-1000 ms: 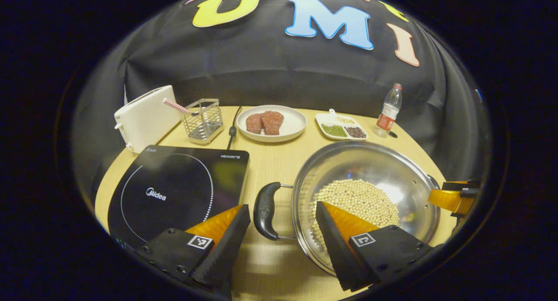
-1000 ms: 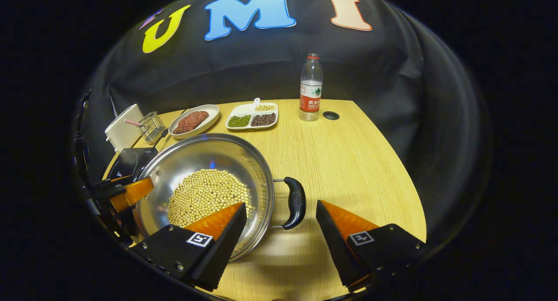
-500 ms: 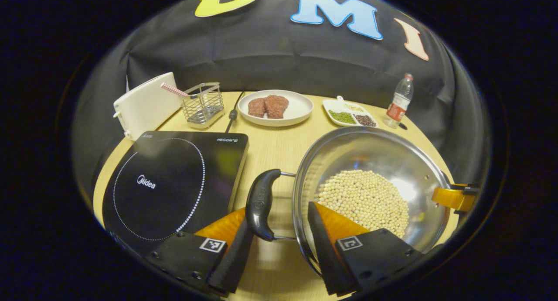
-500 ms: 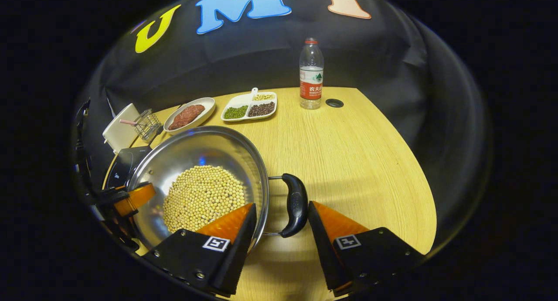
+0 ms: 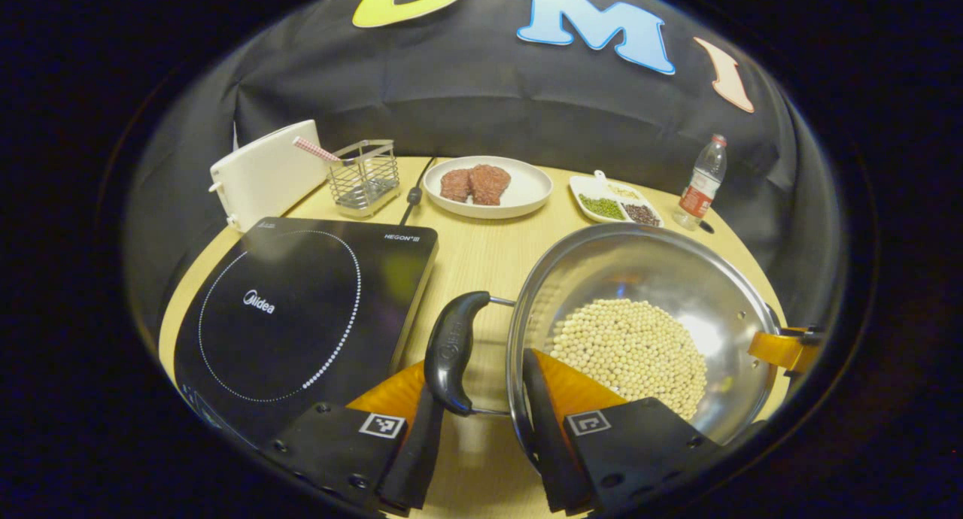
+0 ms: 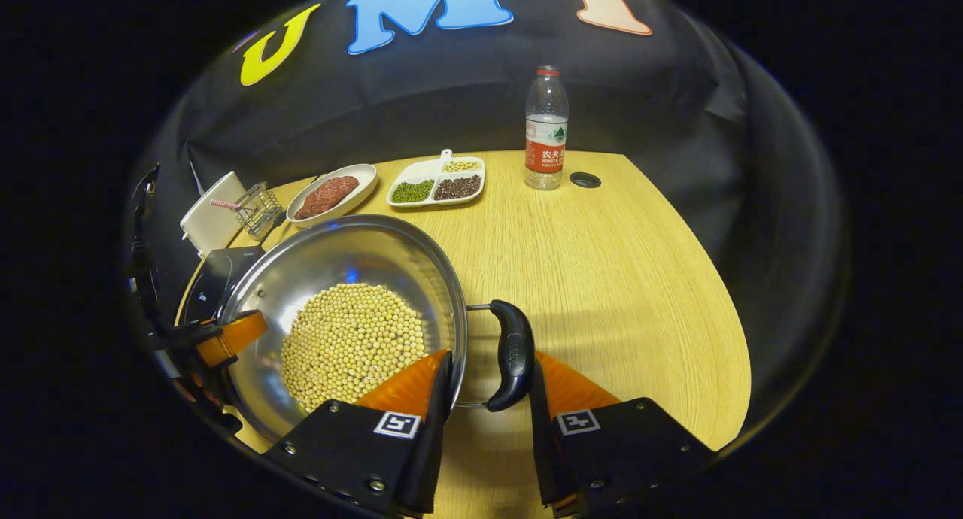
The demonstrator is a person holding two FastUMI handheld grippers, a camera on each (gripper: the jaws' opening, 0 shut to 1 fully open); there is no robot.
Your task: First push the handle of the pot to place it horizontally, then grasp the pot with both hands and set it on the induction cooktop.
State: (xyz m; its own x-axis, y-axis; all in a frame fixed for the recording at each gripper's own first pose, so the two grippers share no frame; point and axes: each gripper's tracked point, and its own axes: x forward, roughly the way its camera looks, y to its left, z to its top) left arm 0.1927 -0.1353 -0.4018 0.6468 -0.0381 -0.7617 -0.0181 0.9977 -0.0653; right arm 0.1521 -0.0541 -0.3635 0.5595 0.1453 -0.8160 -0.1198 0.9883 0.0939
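A wide stainless pot, its polished bowl carrying a bed of pale round beans, sits on the wooden desk between the two grippers. The left gripper and right gripper each straddle a black looped side handle, jaws narrowed but contact unclear. The smooth, rigid, bean-laden pot likely handles heavy; the handles offer the surest hold. The glassy black induction cooktop lies just left of the left gripper.
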